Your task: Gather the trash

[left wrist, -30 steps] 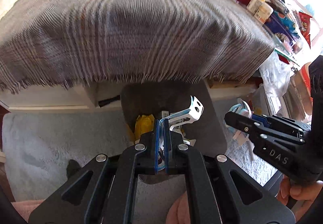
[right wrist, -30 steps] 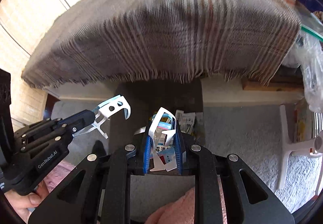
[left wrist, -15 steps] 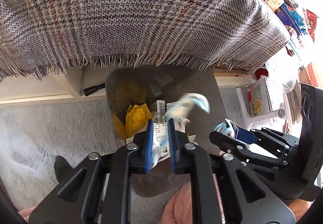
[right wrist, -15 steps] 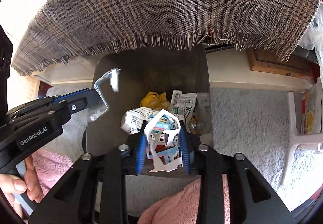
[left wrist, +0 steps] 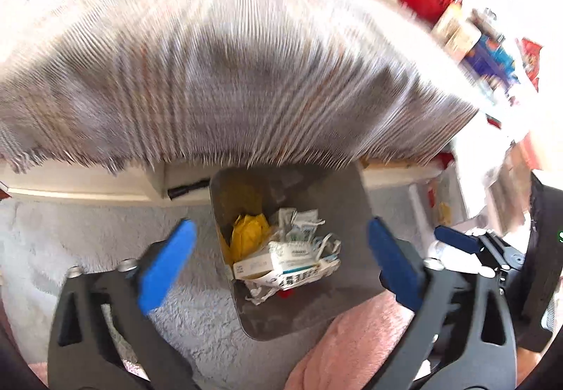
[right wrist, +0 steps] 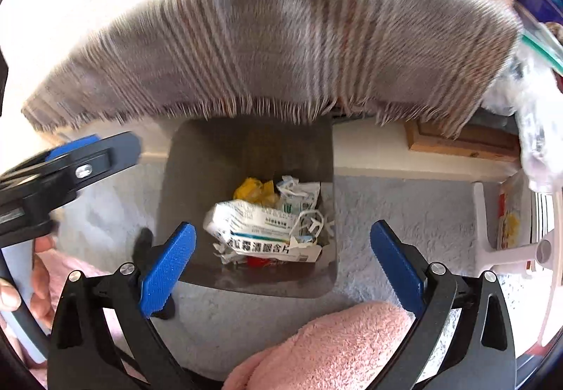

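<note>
Both ridged blue-padded tongs gape wide and hold nothing, left gripper [left wrist: 279, 263] and right gripper [right wrist: 281, 265] above a dark rounded-square bin [right wrist: 246, 150]; crumpled white cartons [right wrist: 260, 228] and a yellow wrapper [left wrist: 248, 233] lie inside; fluffy grey carpet [right wrist: 404, 207] around; beyond, a blurred fringed plaid cloth [left wrist: 228, 73].

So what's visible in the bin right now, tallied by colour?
Inside the grey bin, as far as visible:
Yellow wrapper: 1
White medicine box: 1
White torn packaging: count unclear, blurred
Red scrap: 1
Total: at least 4
</note>
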The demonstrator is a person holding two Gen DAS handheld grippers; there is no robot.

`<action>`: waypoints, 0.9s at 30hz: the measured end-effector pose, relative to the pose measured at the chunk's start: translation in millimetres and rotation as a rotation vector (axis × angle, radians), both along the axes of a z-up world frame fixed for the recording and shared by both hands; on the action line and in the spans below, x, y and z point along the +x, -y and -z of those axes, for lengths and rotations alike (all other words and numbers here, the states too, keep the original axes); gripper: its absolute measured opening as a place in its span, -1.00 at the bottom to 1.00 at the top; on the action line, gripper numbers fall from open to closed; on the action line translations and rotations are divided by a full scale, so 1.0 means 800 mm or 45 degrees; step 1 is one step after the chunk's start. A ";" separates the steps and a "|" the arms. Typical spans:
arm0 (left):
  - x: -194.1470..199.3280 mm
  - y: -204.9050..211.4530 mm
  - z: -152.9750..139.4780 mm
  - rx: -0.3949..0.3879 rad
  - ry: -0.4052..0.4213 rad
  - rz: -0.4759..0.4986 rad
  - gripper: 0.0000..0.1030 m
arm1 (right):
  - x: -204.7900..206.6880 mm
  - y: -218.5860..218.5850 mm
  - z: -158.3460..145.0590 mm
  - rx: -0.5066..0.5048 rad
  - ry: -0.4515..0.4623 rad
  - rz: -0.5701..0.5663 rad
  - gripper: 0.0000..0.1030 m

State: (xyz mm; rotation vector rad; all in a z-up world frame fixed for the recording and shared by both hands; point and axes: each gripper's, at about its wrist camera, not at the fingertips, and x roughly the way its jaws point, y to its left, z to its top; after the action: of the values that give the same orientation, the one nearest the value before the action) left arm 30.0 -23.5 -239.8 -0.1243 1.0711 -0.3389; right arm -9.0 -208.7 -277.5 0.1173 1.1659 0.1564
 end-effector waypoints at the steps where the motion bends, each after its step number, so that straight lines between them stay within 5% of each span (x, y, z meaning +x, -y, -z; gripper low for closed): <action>1: -0.004 -0.004 -0.012 -0.014 0.018 -0.005 0.84 | -0.002 0.005 -0.012 0.012 0.021 0.023 0.93; 18: -0.099 -0.048 -0.251 0.023 0.640 -0.174 0.84 | -0.080 -0.010 -0.277 -0.136 0.729 0.166 0.94; 27: -0.147 -0.053 -0.331 0.055 0.826 -0.254 0.84 | -0.124 -0.015 -0.355 -0.192 0.941 0.227 0.94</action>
State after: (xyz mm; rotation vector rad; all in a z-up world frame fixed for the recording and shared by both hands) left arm -87.8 18.5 24.8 -0.0732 0.4186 -0.1551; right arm -108.0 -196.9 6.2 0.0228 0.4235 -0.0487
